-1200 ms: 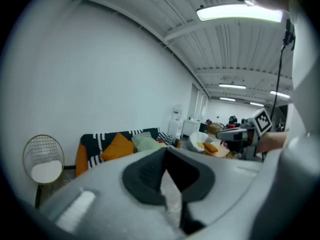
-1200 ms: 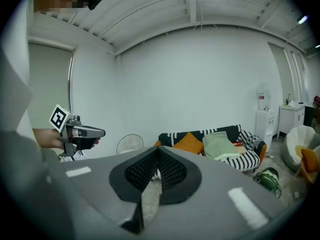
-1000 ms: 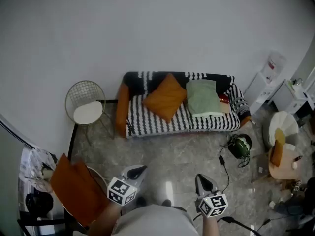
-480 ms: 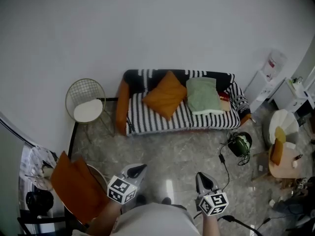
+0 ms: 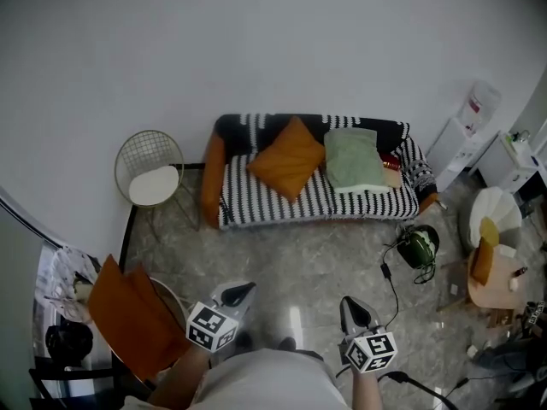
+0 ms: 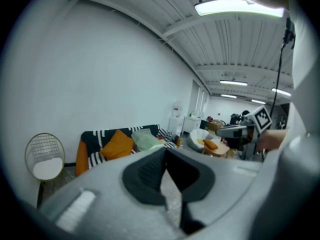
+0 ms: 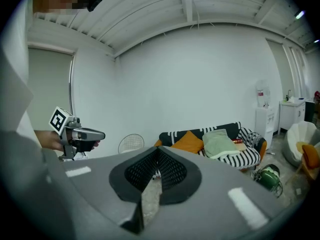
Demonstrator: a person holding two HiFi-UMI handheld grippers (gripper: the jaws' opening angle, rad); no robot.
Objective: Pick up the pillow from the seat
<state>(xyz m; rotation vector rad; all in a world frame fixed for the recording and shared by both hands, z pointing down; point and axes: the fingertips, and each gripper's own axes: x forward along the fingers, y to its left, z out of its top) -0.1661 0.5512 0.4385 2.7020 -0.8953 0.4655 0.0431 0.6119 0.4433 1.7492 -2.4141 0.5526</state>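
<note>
Facing the black-and-white striped sofa (image 5: 256,210) from well back, left gripper (image 5: 243,289) and right gripper (image 5: 349,307), both pressed together empty, pointed toward its diamond-set orange fabric pillow (image 5: 286,159), seemingly slightly nearer the left.

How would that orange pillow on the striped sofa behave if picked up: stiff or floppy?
Probably light for its size: the orange pillow looks plump and stuffed. It would likely sag when pinched at a corner. Propped diamond-wise against the sofa back, it would probably topple, not roll, if pushed.
</note>
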